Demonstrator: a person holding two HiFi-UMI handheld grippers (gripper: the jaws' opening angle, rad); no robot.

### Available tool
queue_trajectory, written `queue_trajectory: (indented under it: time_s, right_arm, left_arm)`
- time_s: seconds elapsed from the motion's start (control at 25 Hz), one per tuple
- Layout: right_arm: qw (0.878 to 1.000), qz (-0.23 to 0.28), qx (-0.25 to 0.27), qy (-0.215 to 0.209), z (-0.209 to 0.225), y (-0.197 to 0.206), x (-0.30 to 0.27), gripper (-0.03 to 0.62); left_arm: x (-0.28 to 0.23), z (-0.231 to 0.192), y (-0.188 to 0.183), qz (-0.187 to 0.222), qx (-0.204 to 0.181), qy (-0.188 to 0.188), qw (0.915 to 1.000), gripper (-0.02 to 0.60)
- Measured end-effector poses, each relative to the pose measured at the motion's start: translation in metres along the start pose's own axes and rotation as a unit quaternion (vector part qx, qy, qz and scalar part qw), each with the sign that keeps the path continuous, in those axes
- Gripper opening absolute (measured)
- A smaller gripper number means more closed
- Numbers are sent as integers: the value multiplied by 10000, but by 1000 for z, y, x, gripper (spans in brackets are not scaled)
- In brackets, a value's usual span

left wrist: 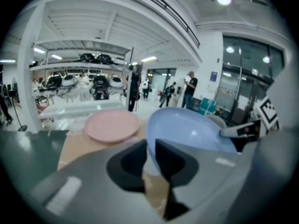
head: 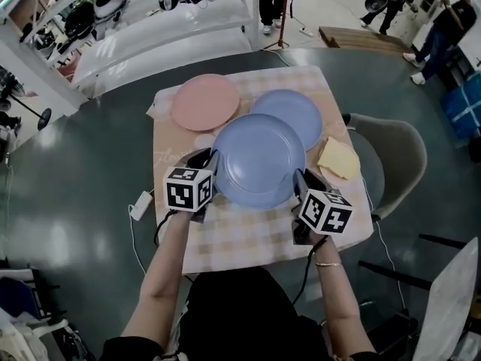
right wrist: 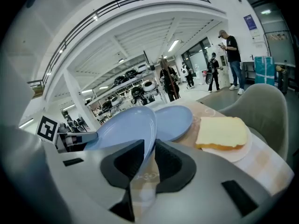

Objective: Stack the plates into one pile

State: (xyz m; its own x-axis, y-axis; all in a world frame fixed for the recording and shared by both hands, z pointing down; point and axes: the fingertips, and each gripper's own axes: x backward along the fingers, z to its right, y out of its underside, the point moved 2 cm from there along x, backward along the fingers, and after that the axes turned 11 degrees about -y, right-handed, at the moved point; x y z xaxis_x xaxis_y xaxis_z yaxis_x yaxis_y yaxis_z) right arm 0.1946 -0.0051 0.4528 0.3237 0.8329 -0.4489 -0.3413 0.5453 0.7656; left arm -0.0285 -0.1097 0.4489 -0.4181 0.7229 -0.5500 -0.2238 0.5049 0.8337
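A light blue plate (head: 259, 160) is held level between both grippers, a little above the checked tablecloth (head: 248, 239). My left gripper (head: 213, 168) is shut on its left rim, and my right gripper (head: 299, 180) is shut on its right rim. In the left gripper view the rim sits between the jaws of the left gripper (left wrist: 149, 160), with the held plate (left wrist: 187, 129) spreading beyond. The right gripper view shows the same grip by the right gripper (right wrist: 149, 164) on the held plate (right wrist: 124, 129). A second blue plate (head: 289, 115) lies behind it, partly covered. A pink plate (head: 204, 101) lies at the far left.
A yellow slab on a small white plate (head: 338, 158) sits at the table's right edge. A grey chair (head: 394, 156) stands to the right of the table. A white adapter with a cable (head: 140, 205) lies on the floor to the left. People stand far off.
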Motion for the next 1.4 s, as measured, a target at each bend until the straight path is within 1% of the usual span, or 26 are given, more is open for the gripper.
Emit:
queue_trajectory:
  time_s: [0.4, 0.6, 0.92, 1.08, 1.4]
  right_arm:
    - [9973, -290, 343, -582, -37, -28, -63, 67]
    - [9956, -424, 464, -690, -55, -44, -112, 67]
    - [9939, -555, 693, -661, -67, -70, -186, 63]
    - [9931, -625, 783, -604, -70, -78, -221, 61]
    - [9926, -788, 882, -267, -59, -84, -279, 61]
  left_arm:
    - [4, -64, -16, 98, 327, -649, 9973, 60]
    - [-8, -106, -29, 196, 569, -846, 9946, 60]
    - [-45, -162, -37, 262, 885, -924, 9914, 60]
    - [-69, -186, -39, 249, 942, -958, 9906, 60]
    - [-121, -219, -49, 241, 1067, -868, 9902, 60]
